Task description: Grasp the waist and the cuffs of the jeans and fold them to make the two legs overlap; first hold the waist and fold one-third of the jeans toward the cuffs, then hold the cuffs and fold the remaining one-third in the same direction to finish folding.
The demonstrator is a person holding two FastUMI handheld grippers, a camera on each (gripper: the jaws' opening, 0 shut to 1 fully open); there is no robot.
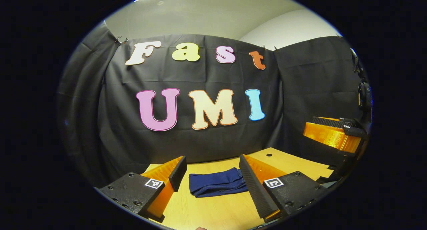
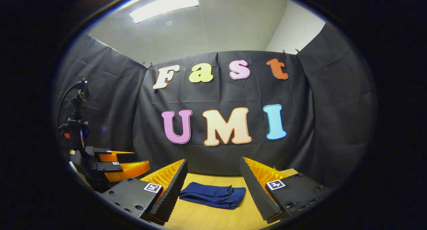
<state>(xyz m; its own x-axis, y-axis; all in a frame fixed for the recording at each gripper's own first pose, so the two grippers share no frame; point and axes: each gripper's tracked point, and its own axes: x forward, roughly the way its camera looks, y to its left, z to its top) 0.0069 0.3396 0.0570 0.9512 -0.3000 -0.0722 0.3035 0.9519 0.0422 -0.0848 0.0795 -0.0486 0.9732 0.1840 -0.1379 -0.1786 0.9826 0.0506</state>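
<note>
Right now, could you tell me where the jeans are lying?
The jeans lie as a folded bundle on the wooden table, ahead of both open grippers; in each gripper's view they appear between its own two fingers, in front of the booth's black wall.

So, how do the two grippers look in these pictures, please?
Each of the left gripper and right gripper has two wedge-shaped fingers with ribbed inner pads, mounted on dark bolted blocks. Each block carries a small square black-and-white marker. No cables or sleeves are visible near them.

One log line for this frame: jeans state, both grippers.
jeans: folded bundle on table | left gripper: open, above table | right gripper: open, holding nothing
</note>
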